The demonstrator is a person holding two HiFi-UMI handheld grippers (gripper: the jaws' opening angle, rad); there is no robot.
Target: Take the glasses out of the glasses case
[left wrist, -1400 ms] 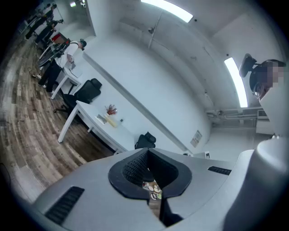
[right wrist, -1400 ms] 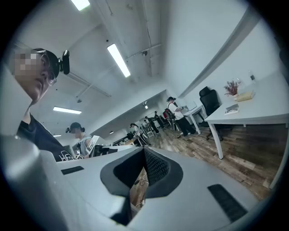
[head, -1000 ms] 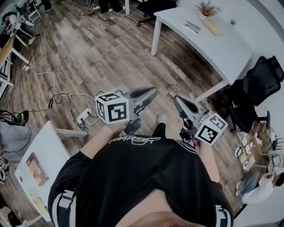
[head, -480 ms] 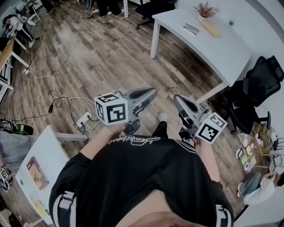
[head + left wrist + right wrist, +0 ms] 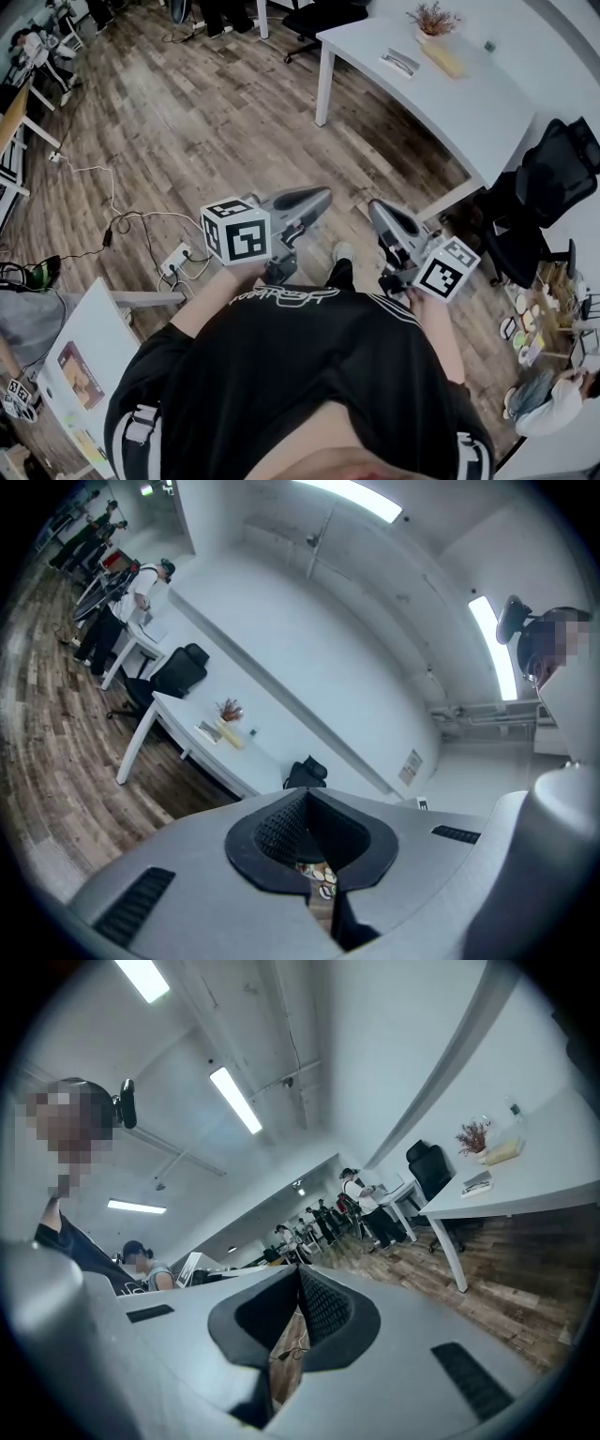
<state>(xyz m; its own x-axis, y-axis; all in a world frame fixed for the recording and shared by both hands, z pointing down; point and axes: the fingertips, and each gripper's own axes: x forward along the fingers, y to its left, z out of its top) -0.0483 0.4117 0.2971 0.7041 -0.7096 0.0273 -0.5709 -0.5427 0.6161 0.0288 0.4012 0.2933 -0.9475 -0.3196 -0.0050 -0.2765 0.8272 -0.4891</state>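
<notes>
A flat grey case that may be the glasses case (image 5: pixel 401 62) lies on the white table (image 5: pixel 469 103) far ahead; it is too small to be sure. It also shows as a small object, the case (image 5: pixel 208 731) in the left gripper view and the case (image 5: pixel 477 1182) in the right gripper view. I hold both grippers in front of my chest, well short of the table. My left gripper (image 5: pixel 323 195) and right gripper (image 5: pixel 375 208) are shut with nothing in them. The left gripper (image 5: pixel 306 797) and right gripper (image 5: pixel 300 1274) have their jaws pressed together. No glasses are visible.
A potted plant (image 5: pixel 436 17) and a yellow box (image 5: pixel 444 56) stand by the case. A black office chair (image 5: pixel 544 187) is at the right, another chair (image 5: pixel 319 11) behind the table. Cables and a power strip (image 5: pixel 176 251) lie on the wood floor; a second white desk (image 5: pixel 80 356) is at my left.
The floor and table have slid slightly left and down in the head view, as I move. Both grippers stay shut in the same pose before my chest.
</notes>
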